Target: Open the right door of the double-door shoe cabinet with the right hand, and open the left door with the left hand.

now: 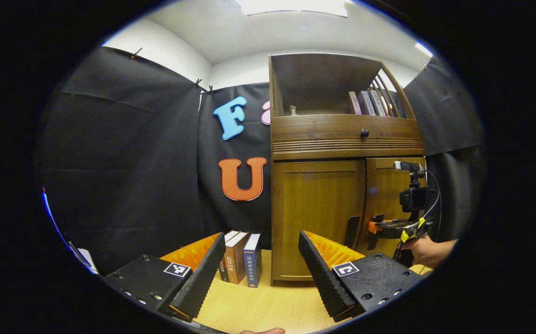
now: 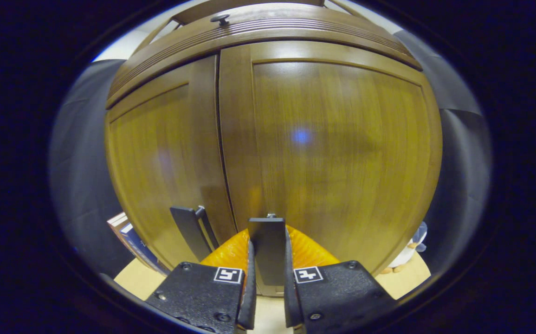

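Note:
The wooden shoe cabinet [image 1: 342, 139] stands on a light table with both doors closed. In the left gripper view my left gripper [image 1: 261, 273] is open and empty, well short of the left door [image 1: 316, 218] and its dark handle [image 1: 352, 232]. Farther off, the right gripper [image 1: 379, 229], held by a hand [image 1: 428, 250], is at the right door [image 1: 390, 195]. In the right gripper view my right gripper [image 2: 268, 287] is shut on the right door's dark handle [image 2: 268, 248], against the right door [image 2: 337, 148]. The left door's handle [image 2: 189, 239] sits just to its left.
Three books [image 1: 240, 262] stand on the table left of the cabinet. Above the doors is a drawer with a black knob [image 1: 364, 133], and more books [image 1: 370, 103] lean on the open top shelf. A small toy [image 2: 409, 255] sits by the cabinet's right side.

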`<state>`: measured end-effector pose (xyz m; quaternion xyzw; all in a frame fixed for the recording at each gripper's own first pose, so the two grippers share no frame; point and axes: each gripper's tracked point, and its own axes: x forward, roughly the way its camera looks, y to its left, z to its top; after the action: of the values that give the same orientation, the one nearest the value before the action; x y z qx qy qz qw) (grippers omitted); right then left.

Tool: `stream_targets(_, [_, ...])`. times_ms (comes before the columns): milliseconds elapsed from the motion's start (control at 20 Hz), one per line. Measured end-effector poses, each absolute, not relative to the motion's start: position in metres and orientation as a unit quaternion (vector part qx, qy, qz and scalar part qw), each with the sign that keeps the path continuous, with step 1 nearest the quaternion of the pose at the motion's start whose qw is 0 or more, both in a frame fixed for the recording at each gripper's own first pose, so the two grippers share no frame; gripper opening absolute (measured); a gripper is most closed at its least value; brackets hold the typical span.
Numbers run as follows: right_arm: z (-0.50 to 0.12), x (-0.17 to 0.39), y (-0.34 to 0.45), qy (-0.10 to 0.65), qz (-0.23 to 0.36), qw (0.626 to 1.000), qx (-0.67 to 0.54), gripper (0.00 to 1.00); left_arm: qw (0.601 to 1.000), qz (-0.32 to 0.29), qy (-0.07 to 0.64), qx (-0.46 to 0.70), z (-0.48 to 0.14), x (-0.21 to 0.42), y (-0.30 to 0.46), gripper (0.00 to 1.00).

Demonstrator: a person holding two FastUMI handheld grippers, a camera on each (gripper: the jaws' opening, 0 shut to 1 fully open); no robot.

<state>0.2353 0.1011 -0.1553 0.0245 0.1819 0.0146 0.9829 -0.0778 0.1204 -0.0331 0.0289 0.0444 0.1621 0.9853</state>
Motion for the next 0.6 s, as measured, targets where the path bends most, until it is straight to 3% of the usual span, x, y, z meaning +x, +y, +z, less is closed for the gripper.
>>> stream_targets(50, [-0.155,0.23,0.101,0.18,0.014,0.983,0.024,0.28,0.985,0.164,0.044,0.03,-0.032,-0.081,0.12,0.95])
stream_targets(150, [-0.156,0.221,0.099,0.178,0.017,0.983,0.026,0.27,0.985,0.166,0.045,0.028,-0.034,-0.084,0.119,1.0])
stream_targets(250, [-0.155,0.213,0.098,0.177,0.021,0.984,0.024,0.28,0.985,0.164,0.046,0.027,-0.035,-0.087,0.116,0.95])
stream_targets(600, [-0.15,0.179,0.09,0.17,0.033,0.985,0.021,0.28,0.989,0.14,0.046,0.021,-0.036,-0.079,0.097,0.95])
